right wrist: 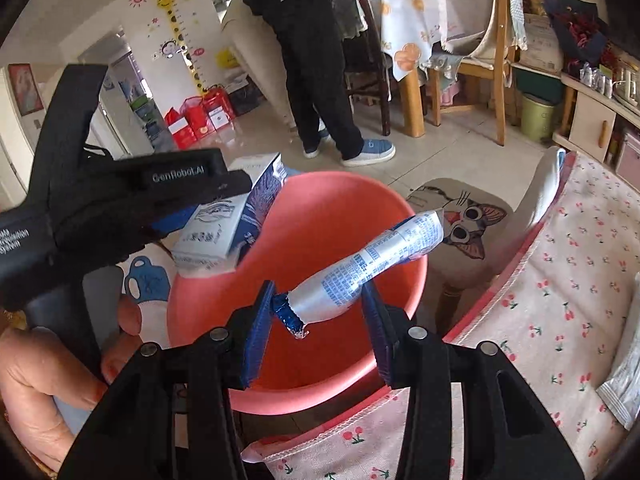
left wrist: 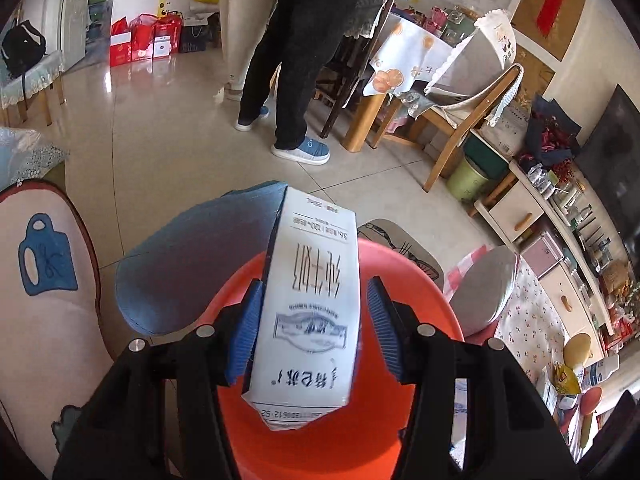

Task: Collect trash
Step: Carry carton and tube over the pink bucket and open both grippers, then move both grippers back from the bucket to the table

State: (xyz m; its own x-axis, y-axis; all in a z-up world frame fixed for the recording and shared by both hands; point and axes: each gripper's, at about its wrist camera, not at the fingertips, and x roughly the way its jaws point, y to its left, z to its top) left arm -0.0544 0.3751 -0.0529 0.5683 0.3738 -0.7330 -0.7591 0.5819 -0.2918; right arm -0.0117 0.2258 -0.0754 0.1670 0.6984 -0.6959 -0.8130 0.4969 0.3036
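A white milk carton [left wrist: 308,312] is pinched between the blue pads of the left gripper [left wrist: 310,324] and held directly above the orange bin [left wrist: 416,280]. A crumpled wrapper [right wrist: 360,268] is clamped in the right gripper [right wrist: 320,320], seemingly by its lower end, over the same bin's open mouth. Beyond the bin, a person's legs [left wrist: 296,60] are seen on the tiled floor [left wrist: 168,128].

Left gripper [left wrist: 312,328] angled downward, blue ribbed fingers [left wrist: 246,332] clamped on a milk carton [left wrist: 310,308], right gripper [right wrist: 318,330] likewise tilted down, fingers [right wrist: 260,336] pinching a crumpled wrapper [right wrist: 360,268], person's left hand [right wrist: 44,384] gripping the left handle
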